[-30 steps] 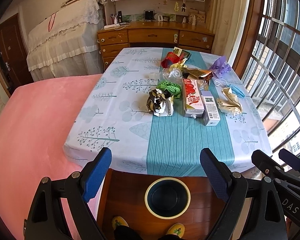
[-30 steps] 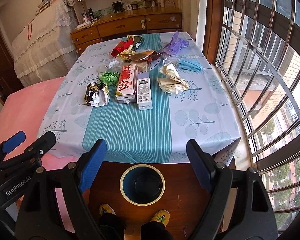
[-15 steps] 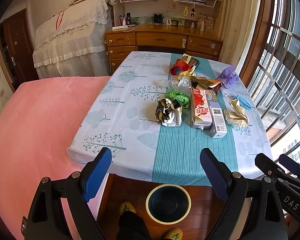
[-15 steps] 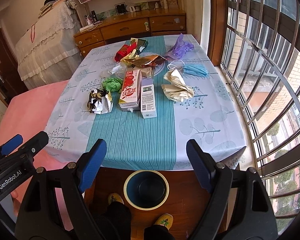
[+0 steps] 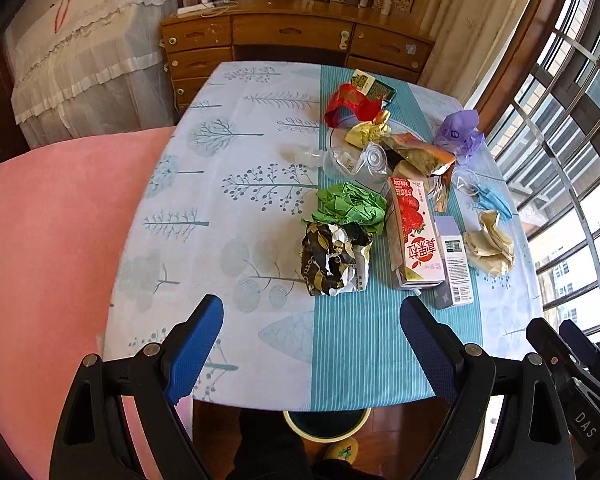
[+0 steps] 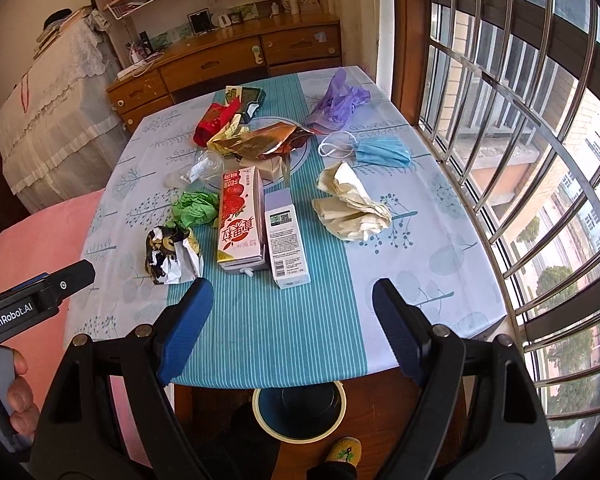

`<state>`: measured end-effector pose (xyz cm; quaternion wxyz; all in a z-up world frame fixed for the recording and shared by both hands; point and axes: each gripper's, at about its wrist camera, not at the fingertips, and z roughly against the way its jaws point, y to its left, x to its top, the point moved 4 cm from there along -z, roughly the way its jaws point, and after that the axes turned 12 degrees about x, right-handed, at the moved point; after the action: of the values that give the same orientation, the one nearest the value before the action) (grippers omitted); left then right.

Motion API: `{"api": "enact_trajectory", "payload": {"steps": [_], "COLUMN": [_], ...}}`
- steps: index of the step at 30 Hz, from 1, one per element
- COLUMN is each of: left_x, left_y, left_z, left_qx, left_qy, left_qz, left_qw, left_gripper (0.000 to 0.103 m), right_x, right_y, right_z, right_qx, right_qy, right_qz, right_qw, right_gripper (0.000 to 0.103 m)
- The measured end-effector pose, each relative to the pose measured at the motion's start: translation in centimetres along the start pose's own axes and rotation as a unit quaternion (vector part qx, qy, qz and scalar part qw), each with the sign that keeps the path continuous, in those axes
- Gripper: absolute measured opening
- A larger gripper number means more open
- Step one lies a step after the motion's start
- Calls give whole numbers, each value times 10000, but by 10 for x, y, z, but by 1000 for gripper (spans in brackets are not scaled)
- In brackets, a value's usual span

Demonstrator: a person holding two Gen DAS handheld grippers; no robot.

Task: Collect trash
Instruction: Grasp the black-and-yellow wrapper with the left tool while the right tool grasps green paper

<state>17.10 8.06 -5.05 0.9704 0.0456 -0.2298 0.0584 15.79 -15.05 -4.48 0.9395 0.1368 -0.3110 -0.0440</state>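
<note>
Trash lies in a heap on the table's blue-striped cloth [image 5: 352, 344]. Nearest are a crumpled black-and-gold wrapper [image 5: 334, 260] [image 6: 172, 254], a green paper ball [image 5: 350, 208], a red-and-pink strawberry carton [image 5: 414, 236] [image 6: 238, 220] and a small lilac box [image 5: 454, 264] [image 6: 286, 240]. A beige crumpled paper [image 6: 352, 208] and a blue face mask [image 6: 382, 152] lie to the right. My left gripper [image 5: 312, 336] hangs open above the table's near edge, just short of the wrapper. Empty and open, my right gripper [image 6: 290, 316] hovers before the lilac box. A dark bin [image 6: 300, 404] [image 5: 326, 424] stands on the floor below the table edge.
Further back lie a red wrapper [image 5: 348, 102], a gold foil bag [image 6: 260, 140], a clear plastic cup [image 5: 370, 160] and a purple bag [image 6: 336, 100]. A pink bed [image 5: 52, 248] borders the table on the left, a barred window [image 6: 520, 128] on the right. Wooden drawers [image 5: 296, 44] stand behind.
Both grippers have moved forward and down over the table's near edge, so the trash looks closer. The bin has slipped partly under the table edge. Nothing was picked up.
</note>
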Motion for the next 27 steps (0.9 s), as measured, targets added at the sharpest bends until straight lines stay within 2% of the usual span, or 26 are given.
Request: {"api": "enact_trajectory", "payload": {"steps": [8,15,18,20,27], "left_x": [38,51,52,52,52], "left_y": [-21,-45,-54,-60,-62], "left_z": [-86,-151,-170,-176,-175], "left_qx": [-129,-325,-530,-760,-865], "left_qy": [653,1262,1516,1626,1446], "left_qz": [-573,-696,-734,-719,-1002], "left_qw": [9961,9890,9843,9811,9806], "left_gripper": [92,92,80,66,51], "right_x": [-1,-9,-9,-7,10], "right_y": [-10,-18,-15,-11,22], "right_z": [-63,-95,-104,-107,-117], "right_qx": [-327,-569,-597,-590,-400], "right_qy": [456,673,734,737,712], "right_qz": [-592,-848,-928,-912,-431], "right_qw": [9967,9925,9912,9914,9957], "right_gripper": [77,77,77,77,77]}}
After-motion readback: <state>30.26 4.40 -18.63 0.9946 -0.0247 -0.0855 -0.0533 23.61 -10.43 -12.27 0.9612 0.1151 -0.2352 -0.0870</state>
